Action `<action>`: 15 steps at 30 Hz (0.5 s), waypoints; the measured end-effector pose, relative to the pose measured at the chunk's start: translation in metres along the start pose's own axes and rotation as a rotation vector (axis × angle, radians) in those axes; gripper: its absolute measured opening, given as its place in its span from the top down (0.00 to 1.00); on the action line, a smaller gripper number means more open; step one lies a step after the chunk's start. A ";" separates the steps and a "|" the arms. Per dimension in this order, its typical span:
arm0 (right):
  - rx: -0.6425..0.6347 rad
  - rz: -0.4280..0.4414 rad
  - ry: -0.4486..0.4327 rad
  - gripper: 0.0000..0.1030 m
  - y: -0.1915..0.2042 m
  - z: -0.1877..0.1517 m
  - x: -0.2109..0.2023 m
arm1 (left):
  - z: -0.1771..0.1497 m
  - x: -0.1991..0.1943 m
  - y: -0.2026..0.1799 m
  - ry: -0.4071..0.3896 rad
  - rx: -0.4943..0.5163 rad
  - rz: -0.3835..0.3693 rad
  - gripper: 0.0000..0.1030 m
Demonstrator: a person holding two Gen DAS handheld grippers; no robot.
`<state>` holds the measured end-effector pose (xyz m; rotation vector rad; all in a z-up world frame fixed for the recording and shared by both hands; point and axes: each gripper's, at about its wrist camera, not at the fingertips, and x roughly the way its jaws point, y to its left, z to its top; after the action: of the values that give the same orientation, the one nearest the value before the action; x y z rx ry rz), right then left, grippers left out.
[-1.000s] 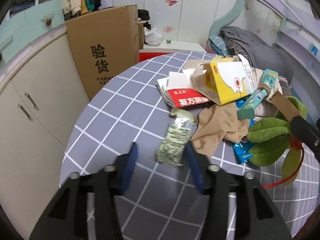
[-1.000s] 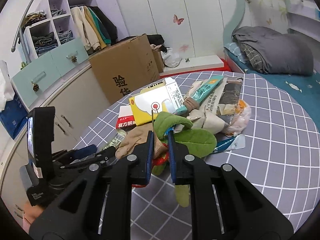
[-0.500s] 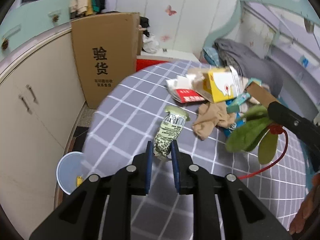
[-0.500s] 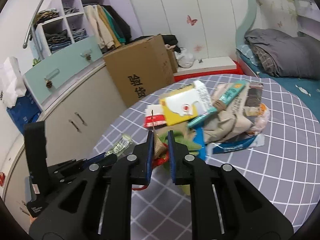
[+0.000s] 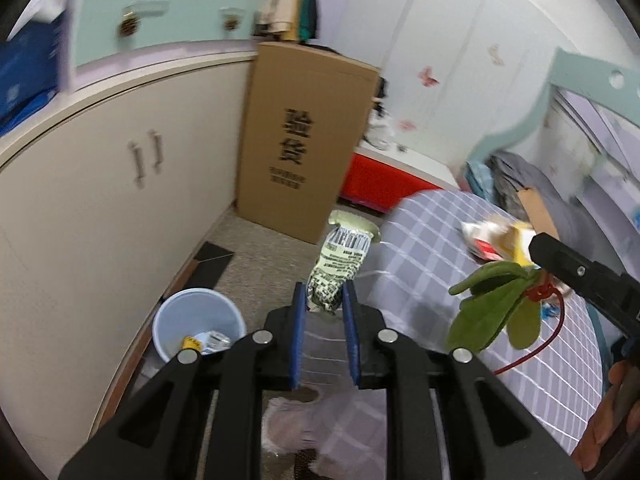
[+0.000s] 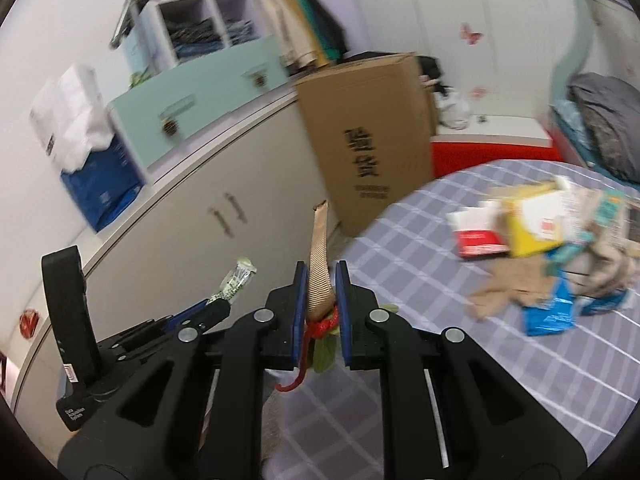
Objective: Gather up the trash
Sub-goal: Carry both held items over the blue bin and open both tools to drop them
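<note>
Trash [image 6: 556,236] lies heaped on the far side of the grey checked table [image 6: 420,248]: a yellow carton, a red-and-white box, blue wrappers, all smeared by motion blur. Two pieces are off the pile. The left gripper [image 5: 323,300] is clamped on the lower end of a crumpled pale green wrapper [image 5: 340,264] with a barcode, which sticks up past the table edge. The right gripper [image 6: 321,280] pinches a tan ribbed strip [image 6: 320,264] tied with red cord [image 6: 320,326]; only the left wrist view shows the green leaves [image 5: 492,304] hanging below it.

That view alone also shows the pale blue bin [image 5: 199,324] on the floor beside the cream cabinet [image 5: 104,200], with scraps inside. A brown cardboard box [image 5: 304,140] stands behind. The right gripper's body is cut off at the frame edge there.
</note>
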<state>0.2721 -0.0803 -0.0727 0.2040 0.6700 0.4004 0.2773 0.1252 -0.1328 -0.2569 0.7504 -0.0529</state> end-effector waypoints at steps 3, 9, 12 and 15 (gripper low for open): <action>-0.042 0.036 0.031 0.86 0.032 0.001 0.027 | 0.002 0.002 0.038 0.001 -0.046 0.050 0.83; -0.119 0.096 0.125 0.86 0.095 -0.006 0.101 | 0.001 0.012 0.117 0.017 -0.136 0.161 0.83; -0.152 0.105 0.164 0.86 0.121 -0.013 0.137 | 0.001 0.020 0.152 0.033 -0.178 0.213 0.83; -0.170 0.124 0.201 0.85 0.142 -0.017 0.182 | 0.000 0.029 0.181 0.052 -0.203 0.268 0.83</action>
<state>0.3487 0.1261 -0.1441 0.0438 0.8190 0.5999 0.2903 0.2963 -0.1974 -0.3467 0.8376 0.2723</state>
